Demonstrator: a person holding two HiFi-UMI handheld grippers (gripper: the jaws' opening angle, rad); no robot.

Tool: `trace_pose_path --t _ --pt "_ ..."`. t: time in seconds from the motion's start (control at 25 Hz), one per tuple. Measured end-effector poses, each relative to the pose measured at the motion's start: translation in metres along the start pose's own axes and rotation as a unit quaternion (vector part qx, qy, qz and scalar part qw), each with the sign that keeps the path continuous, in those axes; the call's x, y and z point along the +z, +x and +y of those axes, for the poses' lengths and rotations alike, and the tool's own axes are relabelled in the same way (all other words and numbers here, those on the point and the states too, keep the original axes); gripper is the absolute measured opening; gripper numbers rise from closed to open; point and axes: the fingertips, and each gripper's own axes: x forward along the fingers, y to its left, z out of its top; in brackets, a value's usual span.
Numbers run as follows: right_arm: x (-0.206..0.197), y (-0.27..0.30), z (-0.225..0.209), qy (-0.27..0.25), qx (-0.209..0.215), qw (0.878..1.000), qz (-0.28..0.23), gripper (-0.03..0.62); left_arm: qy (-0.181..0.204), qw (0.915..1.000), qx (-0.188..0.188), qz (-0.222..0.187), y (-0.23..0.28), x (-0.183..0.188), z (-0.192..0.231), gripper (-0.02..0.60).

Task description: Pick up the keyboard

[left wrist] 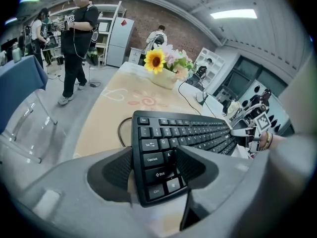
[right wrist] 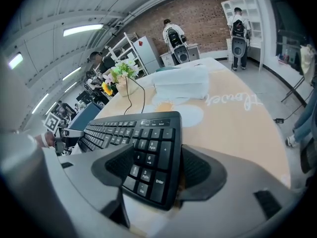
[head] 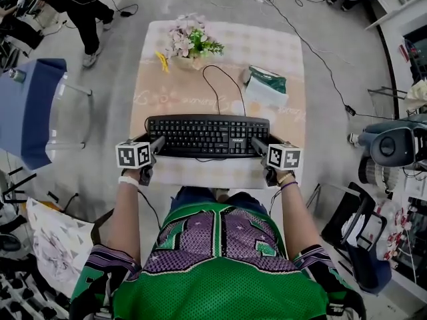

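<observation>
A black keyboard (head: 208, 136) lies crosswise over the near part of the table (head: 152, 93), its cable (head: 215, 89) running toward the flowers. My left gripper (head: 155, 145) is shut on its left end. In the left gripper view the jaws pinch the keyboard (left wrist: 190, 133) at the Shift and Ctrl keys, the gripper (left wrist: 153, 168) straddling the edge. My right gripper (head: 259, 146) is shut on the right end. In the right gripper view the gripper (right wrist: 157, 168) clamps the keyboard (right wrist: 126, 130) at the number pad. That end seems slightly off the cloth.
A pot of flowers (head: 191, 44) stands at the table's far side with a yellow item (head: 162, 61) beside it. A green-and-white tissue pack (head: 265, 87) lies at the right. A blue-draped chair (head: 35, 109) is on the left, a person (head: 83, 11) beyond it.
</observation>
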Motion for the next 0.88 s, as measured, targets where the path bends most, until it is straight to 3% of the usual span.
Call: trace_pose_path --t 0.48,0.88 --pt "0.000 -0.020 0.000 -0.013 -0.033 0.999 0.012 0.290 -0.004 1.0000 0.002 -0.003 -0.008 -0.004 -0.014 0.270" --pt "0.047 -0.072 -0.001 -0.028 -0.047 0.997 -0.053 0.290 0.030 0.9975 -0.017 -0.062 -0.033 0.051 -0.050 0.270"
